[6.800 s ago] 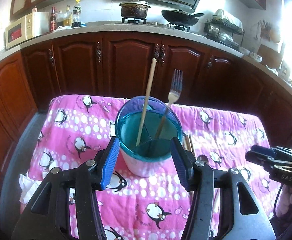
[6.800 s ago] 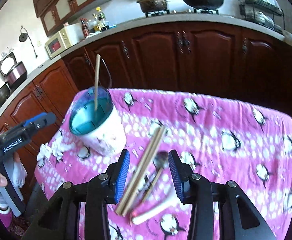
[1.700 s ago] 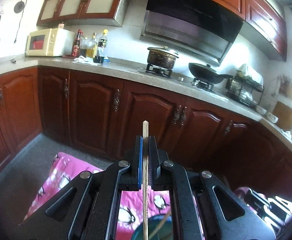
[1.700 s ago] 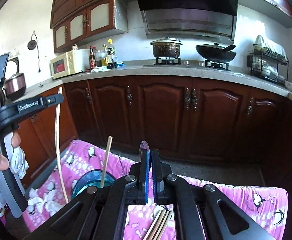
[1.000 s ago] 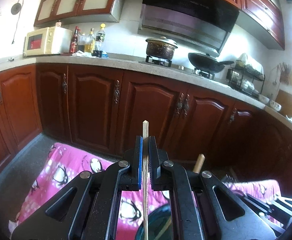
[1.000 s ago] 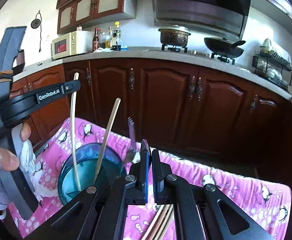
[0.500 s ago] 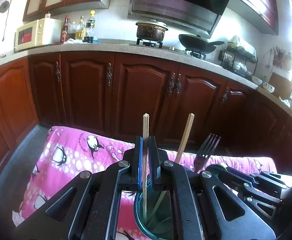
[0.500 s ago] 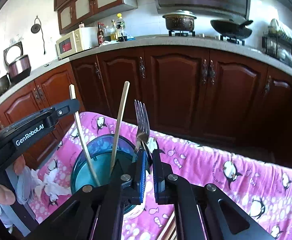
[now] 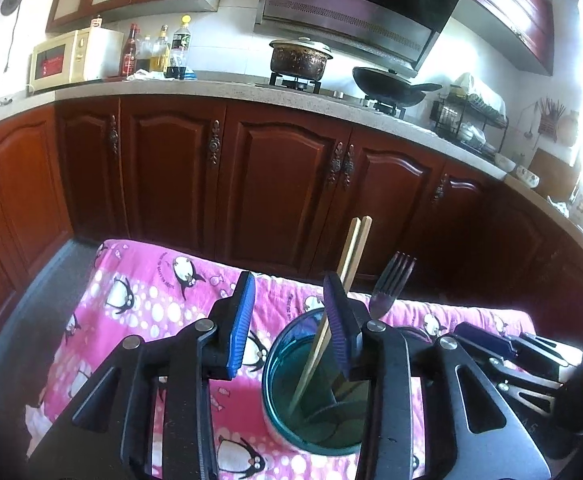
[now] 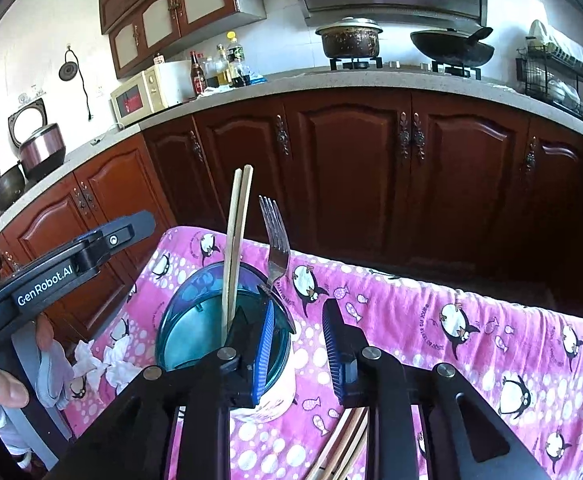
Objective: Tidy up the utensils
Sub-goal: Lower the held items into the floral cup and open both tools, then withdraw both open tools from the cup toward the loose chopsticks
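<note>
Covering the table, a soft pink penguin-print cloth (image 10: 431, 320) carries a round blue-rimmed holder (image 10: 195, 312) near its left edge. Two pale wooden chopsticks (image 10: 235, 240) and a metal fork (image 10: 275, 240) stand tilted inside (touching its rim). The left gripper (image 9: 287, 320) and right gripper (image 10: 297, 344) hang spread wide, empty, flanking the holder. Loose chopsticks (image 10: 343, 444) lie beneath the right one.

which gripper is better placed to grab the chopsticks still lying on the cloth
Right. The right gripper is open, and the loose chopsticks lie just below its jaws. The left gripper is open too, over the holder.
</note>
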Tool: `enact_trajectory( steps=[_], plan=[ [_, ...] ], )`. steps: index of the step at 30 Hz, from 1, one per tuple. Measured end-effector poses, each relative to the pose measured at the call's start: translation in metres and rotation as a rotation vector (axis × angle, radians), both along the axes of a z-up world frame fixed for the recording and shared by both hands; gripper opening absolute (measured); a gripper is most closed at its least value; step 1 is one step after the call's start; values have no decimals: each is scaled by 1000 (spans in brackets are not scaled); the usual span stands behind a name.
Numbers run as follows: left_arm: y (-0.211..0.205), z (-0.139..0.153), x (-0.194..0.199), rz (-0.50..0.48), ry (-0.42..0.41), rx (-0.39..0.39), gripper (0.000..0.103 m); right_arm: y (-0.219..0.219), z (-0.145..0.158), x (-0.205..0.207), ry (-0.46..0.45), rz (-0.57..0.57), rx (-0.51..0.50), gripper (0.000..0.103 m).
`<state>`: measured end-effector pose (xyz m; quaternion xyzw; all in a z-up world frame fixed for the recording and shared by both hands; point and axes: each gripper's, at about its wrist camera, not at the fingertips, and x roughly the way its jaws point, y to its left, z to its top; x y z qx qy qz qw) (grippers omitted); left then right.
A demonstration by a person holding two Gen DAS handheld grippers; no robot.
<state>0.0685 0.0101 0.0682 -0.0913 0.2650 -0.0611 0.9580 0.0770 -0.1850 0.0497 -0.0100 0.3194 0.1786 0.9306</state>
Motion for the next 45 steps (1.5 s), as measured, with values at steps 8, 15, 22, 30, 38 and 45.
enact_trajectory(
  steps=[8, 15, 22, 30, 38, 45],
  plan=[
    [-12, -1, -30, -21, 17, 40, 42, -16, 4, -29, 2, -10, -10, 31],
    [-31, -11, -55, -63, 53, 72, 44, -39, -5, -53, 34, -50, -16, 33],
    [-55, -24, -73, -119, 96, 87, 44, -65, -21, -72, 82, -94, -19, 35],
    [-81, -60, -84, -191, 219, 54, 44, -96, -42, -86, 143, -133, -25, 36],
    [-114, -114, -74, -245, 399, 40, 44, -113, -66, -89, 208, -154, 4, 37],
    [-127, -151, -55, -220, 487, 41, 44, -108, -84, -66, 285, -103, 59, 36]
  ],
)
